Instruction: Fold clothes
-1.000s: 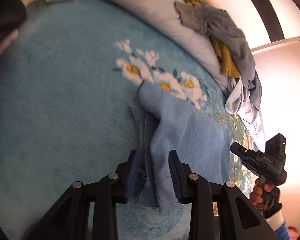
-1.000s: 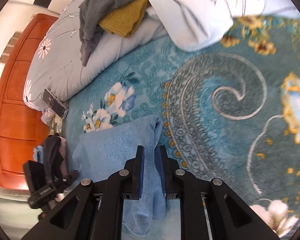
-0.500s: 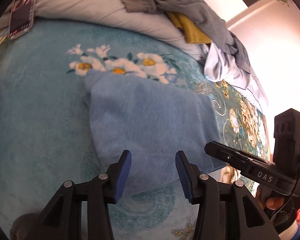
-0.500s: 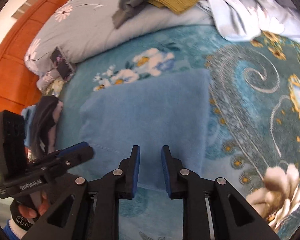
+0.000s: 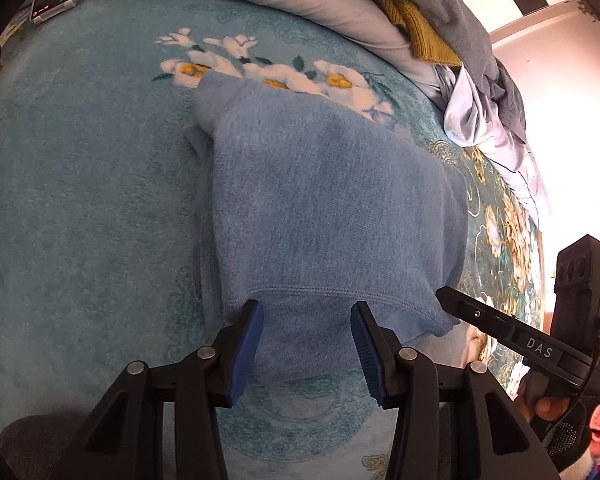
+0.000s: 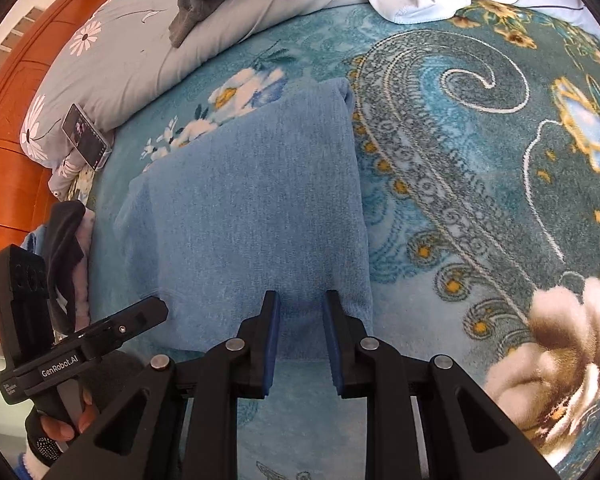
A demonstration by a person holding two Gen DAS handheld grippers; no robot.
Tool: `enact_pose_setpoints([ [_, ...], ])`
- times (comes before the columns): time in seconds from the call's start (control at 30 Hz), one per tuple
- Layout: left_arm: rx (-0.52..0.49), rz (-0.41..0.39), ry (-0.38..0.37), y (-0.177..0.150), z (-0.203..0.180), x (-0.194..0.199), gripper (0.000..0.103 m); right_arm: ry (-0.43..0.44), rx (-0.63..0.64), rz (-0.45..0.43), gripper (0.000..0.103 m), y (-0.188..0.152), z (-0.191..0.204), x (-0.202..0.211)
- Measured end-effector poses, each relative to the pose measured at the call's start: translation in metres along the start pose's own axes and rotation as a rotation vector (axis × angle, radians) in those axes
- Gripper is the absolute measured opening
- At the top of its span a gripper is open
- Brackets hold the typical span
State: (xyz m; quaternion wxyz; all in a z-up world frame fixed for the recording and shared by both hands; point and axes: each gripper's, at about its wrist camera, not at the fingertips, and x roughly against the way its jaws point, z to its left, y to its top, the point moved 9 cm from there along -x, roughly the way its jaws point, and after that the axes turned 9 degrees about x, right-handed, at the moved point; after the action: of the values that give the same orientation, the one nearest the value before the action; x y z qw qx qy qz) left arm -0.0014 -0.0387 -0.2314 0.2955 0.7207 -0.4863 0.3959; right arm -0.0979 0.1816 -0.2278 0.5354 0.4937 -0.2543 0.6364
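Two wrist fisheyes, both looking down close over the same folded cloth.

My left wrist view looks forward along the left gripper (image 5: 306, 346), tipped down, close over the near hem of the blue garment (image 5: 324, 208); the right gripper (image 5: 500, 328) pokes in at 4 o'clock. My right wrist view faces the same way along its own fingers (image 6: 270, 336), equally close, with the other gripper (image 6: 100, 336) at 8 o'clock. Both share the garment, the floral blanket (image 6: 480, 152), the pillow (image 6: 148, 52) at 11 to 12 o'clock and the clothes pile (image 5: 440, 12).
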Motion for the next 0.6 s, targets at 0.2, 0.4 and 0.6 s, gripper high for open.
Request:
enact_pose_setpoints([
  [0.2, -0.012, -0.011, -0.067, -0.004, -0.008, 0.008, 0.066, 0.026, 0.013, -0.021, 0.037, 0.003, 0.005, 0.007],
  [0.4, -0.038, -0.082, -0.095, 0.008, -0.014, 0.033, 0.078, 0.041, 0.054, -0.070, 0.052, 0.014, 0.010, 0.021],
  [0.6, 0.058, -0.103, -0.082, 0.032, 0.001, 0.035, 0.090, 0.069, -0.004, -0.099, 0.065, 0.027, -0.007, 0.026],
])
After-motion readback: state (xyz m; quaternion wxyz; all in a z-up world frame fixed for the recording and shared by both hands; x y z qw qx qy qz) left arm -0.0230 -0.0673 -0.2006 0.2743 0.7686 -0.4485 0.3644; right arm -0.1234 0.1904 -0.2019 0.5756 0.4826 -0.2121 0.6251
